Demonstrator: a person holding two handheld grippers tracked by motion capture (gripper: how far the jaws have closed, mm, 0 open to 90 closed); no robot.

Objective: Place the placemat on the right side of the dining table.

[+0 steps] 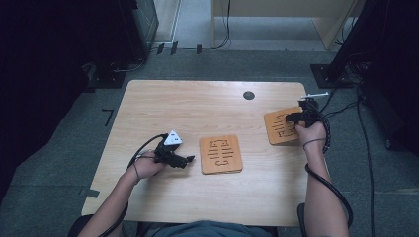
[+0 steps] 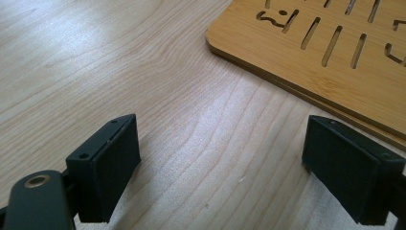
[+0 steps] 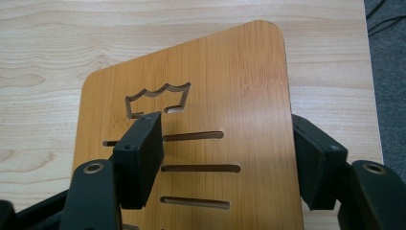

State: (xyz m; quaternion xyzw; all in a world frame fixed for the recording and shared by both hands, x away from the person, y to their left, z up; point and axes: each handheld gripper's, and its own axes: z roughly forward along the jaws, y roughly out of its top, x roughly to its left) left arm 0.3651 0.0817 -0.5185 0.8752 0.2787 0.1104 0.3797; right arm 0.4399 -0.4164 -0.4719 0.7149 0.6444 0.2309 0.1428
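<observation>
On the near half of the tabletop (image 1: 163,106), the left gripper (image 1: 185,160) lies low over the wood with its jaws spread wide and nothing between them. Just beyond its tips sits the middle board (image 1: 221,154), a slotted bamboo square lying flat; in the left gripper view its corner (image 2: 306,52) comes close to one jaw without touching it. Farther off, toward the right edge, the right gripper (image 1: 291,117) hovers over the right board (image 3: 225,100), its jaws parted above the slots and crown cut-out, clamping nothing. That board lies flat near the tabletop's right edge. A dark round hole (image 1: 249,95) lies farther back.
</observation>
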